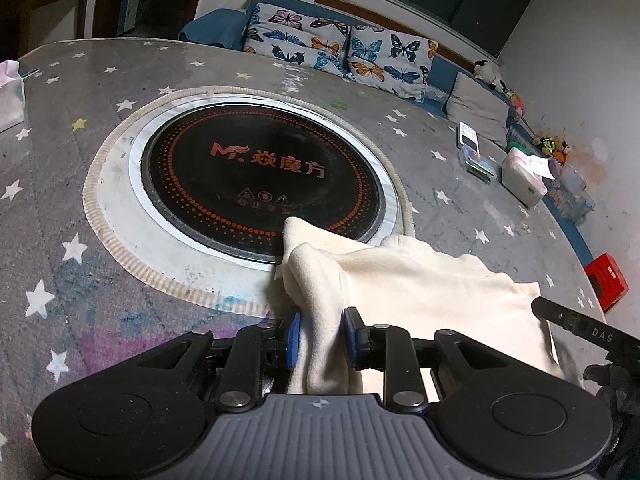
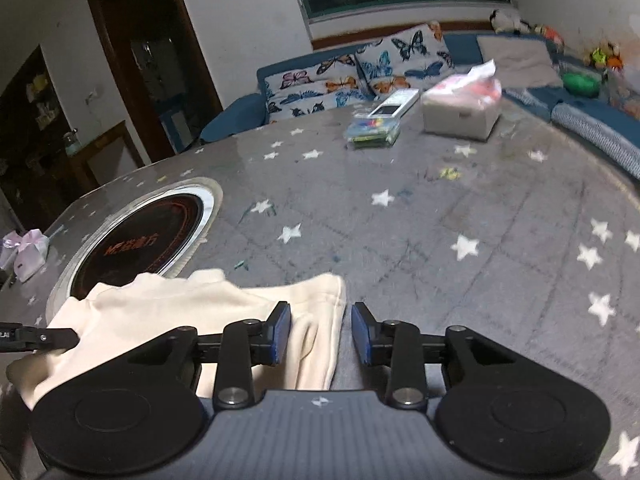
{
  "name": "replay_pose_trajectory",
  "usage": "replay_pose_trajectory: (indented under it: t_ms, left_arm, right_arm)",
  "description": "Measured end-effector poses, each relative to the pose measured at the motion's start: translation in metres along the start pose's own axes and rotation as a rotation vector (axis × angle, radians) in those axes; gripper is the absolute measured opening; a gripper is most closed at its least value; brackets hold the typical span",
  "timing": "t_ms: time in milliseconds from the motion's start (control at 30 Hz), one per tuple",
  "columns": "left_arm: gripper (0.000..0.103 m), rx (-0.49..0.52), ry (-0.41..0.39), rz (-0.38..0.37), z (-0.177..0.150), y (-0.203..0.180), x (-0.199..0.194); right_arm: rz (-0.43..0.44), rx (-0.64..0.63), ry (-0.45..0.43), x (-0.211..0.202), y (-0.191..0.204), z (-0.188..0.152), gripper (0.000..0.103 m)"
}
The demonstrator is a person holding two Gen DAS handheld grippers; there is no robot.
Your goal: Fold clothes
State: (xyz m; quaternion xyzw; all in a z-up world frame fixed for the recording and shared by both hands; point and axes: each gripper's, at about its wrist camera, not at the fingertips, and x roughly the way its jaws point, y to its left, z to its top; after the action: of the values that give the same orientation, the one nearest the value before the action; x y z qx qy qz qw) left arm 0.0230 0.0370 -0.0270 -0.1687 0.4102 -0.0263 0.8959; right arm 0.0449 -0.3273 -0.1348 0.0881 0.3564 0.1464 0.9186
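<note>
A cream fleece garment (image 1: pixel 420 280) lies on the star-patterned table, its far corner reaching onto the black hotplate. My left gripper (image 1: pixel 320 340) is shut on a bunched fold of the garment, the cloth pinched between the blue pads (image 1: pixel 294 336). In the right wrist view the same garment (image 2: pixel 192 308) spreads to the left and under the left finger. My right gripper (image 2: pixel 320 334) stands open; the garment's right edge sits in the gap, not pinched. The right gripper's body (image 1: pixel 580 328) shows at the right edge of the left view.
A round black hotplate (image 1: pixel 260 172) with orange print is set into the table. At the far side stand a tissue box (image 2: pixel 460 112), a remote (image 2: pixel 394 104) and a small plastic case (image 2: pixel 374 130). A red box (image 1: pixel 606 276) sits off the right edge. Butterfly cushions (image 1: pixel 340 44) line a sofa behind.
</note>
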Motion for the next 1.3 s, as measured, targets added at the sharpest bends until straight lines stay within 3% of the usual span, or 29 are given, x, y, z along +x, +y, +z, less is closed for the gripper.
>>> replay_pose_trajectory:
  t_ms: [133, 233, 333, 567, 700, 900, 1067, 1300]
  left_arm:
    - [0.027, 0.008, 0.001, 0.007, 0.001, -0.002, 0.001]
    - [0.024, 0.021, -0.001, 0.013, 0.002, -0.005, 0.001]
    - [0.024, 0.041, -0.008, 0.017, 0.004, -0.010, 0.000]
    - [0.022, 0.103, -0.034, -0.010, 0.015, -0.030, -0.003]
    - [0.015, 0.141, -0.050, -0.039, 0.025, -0.050, -0.001]
    - [0.014, 0.194, -0.053, -0.095, 0.034, -0.088, 0.016]
    - [0.014, 0.197, -0.038, -0.118, 0.035, -0.103, 0.030]
    - [0.018, 0.227, -0.037, -0.086, 0.029, -0.102, 0.040]
  right_arm:
    - [0.023, -0.008, -0.011, -0.003, 0.003, -0.002, 0.030]
    - [0.032, -0.008, -0.025, -0.007, 0.005, -0.002, 0.017]
    - [0.042, -0.009, -0.039, -0.012, 0.006, -0.003, 0.012]
    - [0.047, -0.006, -0.091, -0.029, 0.007, 0.001, 0.010]
    - [0.015, -0.014, -0.144, -0.047, 0.001, 0.011, 0.010]
    - [-0.055, -0.007, -0.213, -0.069, -0.016, 0.025, 0.010]
    - [-0.107, -0.001, -0.221, -0.077, -0.031, 0.027, 0.010]
    - [-0.126, 0.036, -0.206, -0.073, -0.046, 0.018, 0.010]
